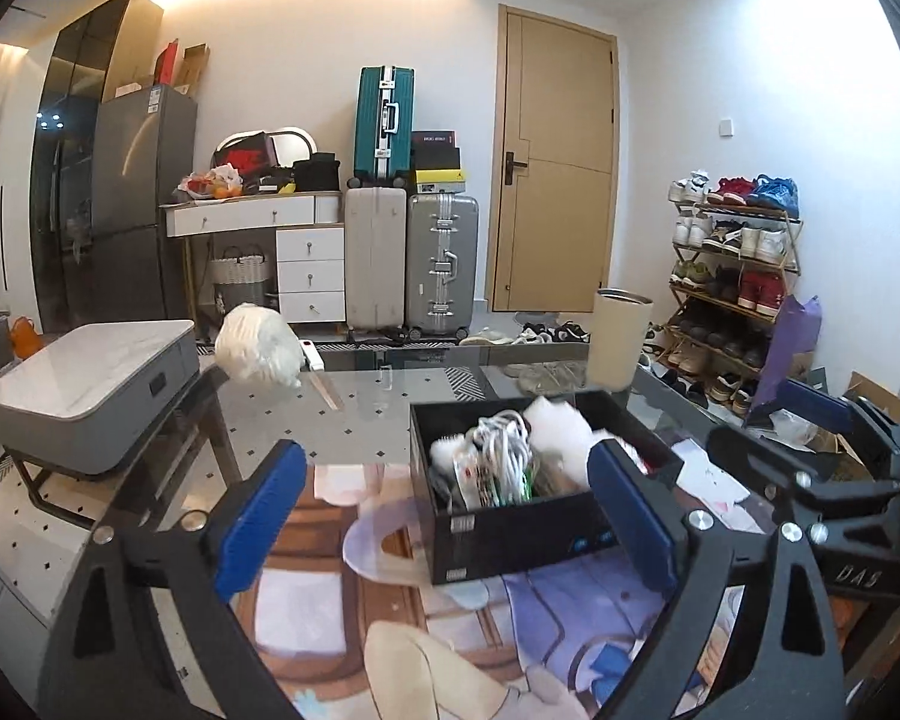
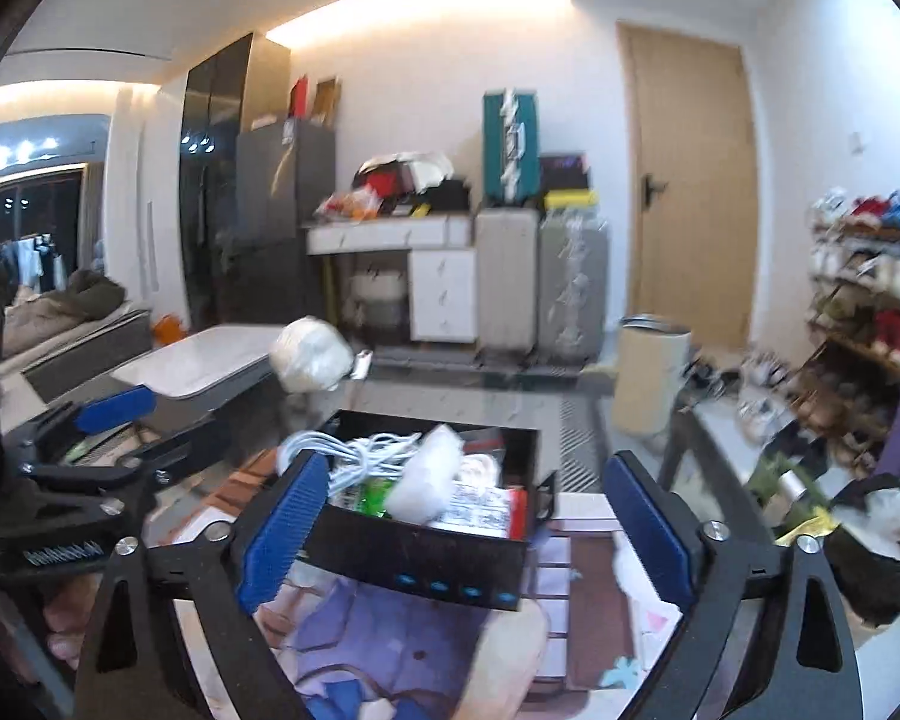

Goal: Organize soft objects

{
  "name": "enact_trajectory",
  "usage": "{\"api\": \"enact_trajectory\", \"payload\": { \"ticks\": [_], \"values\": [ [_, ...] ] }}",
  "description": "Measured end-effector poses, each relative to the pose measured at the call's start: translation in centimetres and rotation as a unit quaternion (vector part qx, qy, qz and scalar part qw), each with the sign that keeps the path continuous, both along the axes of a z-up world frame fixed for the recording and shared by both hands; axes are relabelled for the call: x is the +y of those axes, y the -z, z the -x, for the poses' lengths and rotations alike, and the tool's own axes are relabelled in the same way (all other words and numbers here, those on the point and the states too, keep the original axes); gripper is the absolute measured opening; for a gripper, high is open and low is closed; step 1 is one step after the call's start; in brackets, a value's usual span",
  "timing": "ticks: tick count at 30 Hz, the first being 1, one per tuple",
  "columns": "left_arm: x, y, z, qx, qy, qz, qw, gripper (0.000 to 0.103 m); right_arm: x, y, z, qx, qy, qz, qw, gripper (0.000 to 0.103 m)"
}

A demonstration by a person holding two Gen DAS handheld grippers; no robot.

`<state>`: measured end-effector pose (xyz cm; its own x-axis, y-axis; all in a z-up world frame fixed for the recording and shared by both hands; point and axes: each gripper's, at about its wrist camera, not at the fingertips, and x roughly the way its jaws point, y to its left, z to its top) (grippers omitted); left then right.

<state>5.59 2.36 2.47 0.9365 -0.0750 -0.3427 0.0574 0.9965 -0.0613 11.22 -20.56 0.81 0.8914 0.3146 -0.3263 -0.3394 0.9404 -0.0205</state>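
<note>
Black box (image 1: 528, 516) sits mid-table, stuffed w/ white cables (image 1: 504, 438) & soft white wads, prob. the sorting bin. Left gripper (image 1: 444, 516) at its 6 o'clock, right gripper (image 2: 462, 522) likewise; both spread wide, holding nothing. White fluffy ball (image 1: 258, 343) at 11 o'clock, apart.

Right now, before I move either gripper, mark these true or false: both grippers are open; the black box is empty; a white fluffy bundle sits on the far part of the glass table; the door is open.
1. Both grippers are open: true. The left gripper and right gripper stand wide, holding nothing.
2. The black box is empty: false. It holds white cables and packets.
3. A white fluffy bundle sits on the far part of the glass table: true.
4. The door is open: false. It is shut.
</note>
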Motion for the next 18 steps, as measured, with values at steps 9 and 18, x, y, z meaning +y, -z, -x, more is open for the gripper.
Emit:
{"api": "enact_trajectory", "payload": {
  "ticks": [9,18],
  "values": [
    [-1.0,1.5,2.8,-0.057,-0.009,-0.029,0.9979,0.103,-2.3,2.8,1.6,0.018,0.006,-0.026,0.999,0.102],
    [-0.9,2.4,3.3,-0.053,-0.040,-0.013,0.9977,0.103,-0.8,3.0,1.6,-0.001,0.008,0.003,1.000,0.102]
  ]
}}
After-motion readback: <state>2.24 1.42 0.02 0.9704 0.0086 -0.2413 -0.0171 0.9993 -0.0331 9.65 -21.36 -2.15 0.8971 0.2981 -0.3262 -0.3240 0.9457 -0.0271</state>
